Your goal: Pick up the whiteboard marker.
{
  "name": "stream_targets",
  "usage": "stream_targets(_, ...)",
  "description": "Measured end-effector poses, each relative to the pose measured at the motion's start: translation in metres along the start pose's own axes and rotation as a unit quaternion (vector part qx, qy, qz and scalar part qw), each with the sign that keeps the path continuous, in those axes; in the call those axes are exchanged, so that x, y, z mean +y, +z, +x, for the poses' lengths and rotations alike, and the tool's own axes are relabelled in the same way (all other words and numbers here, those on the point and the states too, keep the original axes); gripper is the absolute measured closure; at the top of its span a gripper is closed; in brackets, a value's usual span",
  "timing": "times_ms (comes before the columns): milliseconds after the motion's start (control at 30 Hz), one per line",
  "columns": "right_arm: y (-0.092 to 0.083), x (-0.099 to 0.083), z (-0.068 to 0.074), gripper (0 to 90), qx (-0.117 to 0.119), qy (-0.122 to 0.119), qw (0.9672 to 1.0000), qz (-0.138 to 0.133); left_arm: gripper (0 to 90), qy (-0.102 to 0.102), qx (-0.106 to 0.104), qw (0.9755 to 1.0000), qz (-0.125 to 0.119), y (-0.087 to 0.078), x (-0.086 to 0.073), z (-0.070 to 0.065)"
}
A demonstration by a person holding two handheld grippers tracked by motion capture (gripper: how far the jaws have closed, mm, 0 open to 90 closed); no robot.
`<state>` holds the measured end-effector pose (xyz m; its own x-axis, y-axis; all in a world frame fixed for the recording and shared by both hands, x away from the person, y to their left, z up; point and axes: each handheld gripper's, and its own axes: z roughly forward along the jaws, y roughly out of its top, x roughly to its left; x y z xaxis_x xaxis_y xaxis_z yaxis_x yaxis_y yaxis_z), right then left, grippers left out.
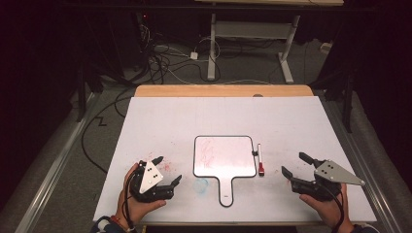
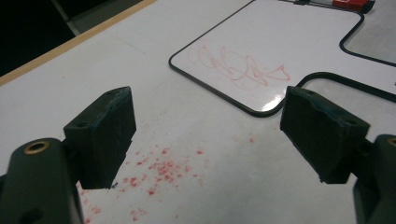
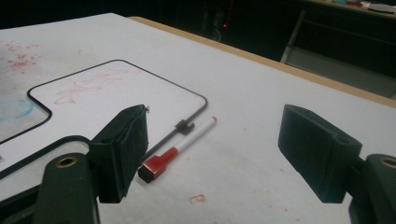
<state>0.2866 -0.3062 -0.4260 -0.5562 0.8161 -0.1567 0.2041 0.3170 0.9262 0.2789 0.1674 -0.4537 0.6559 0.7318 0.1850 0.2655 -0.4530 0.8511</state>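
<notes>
You're flanking the scribbled whiteboard [image 1: 224,156] at the counter [image 1: 291,121] centre, left hand-held gripper [image 1: 166,171] and right hand-held gripper [image 1: 294,164] both jaws apart and empty, right one nearest the red-capped marker [image 1: 260,159] lying just right of the board, likely your first pick.

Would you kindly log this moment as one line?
left gripper: open, empty | right gripper: open, empty | whiteboard: flat, red scribbles | marker: capped, beside board's right edge
</notes>
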Motion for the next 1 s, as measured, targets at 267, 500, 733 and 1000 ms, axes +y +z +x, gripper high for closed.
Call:
stream_targets(267, 0.007, -0.002, 0.0, 29.2, 0.032, 0.006, 0.9985, 0.044, 17.3, 0.002, -0.004, 0.9999, 0.013, 0.005, -0.005, 0.005)
stream_targets(500, 0.017, 0.002, -0.001, 35.9, 0.062, 0.024, 0.9942, 0.085, 17.3, 0.0, -0.007, 0.9997, 0.024, 0.006, -0.006, 0.004)
stream_targets(733, 0.044, 0.012, -0.009, 40.5, 0.083, 0.049, 0.987, 0.129, 17.3, 0.004, -0.004, 0.9995, 0.032, 0.007, -0.01, 0.005)
stream_targets(1000, 0.086, 0.021, -0.008, 49.1, 0.093, 0.068, 0.9748, 0.191, 17.5, 0.002, -0.009, 0.9991, 0.042, 0.008, -0.01, 0.002)
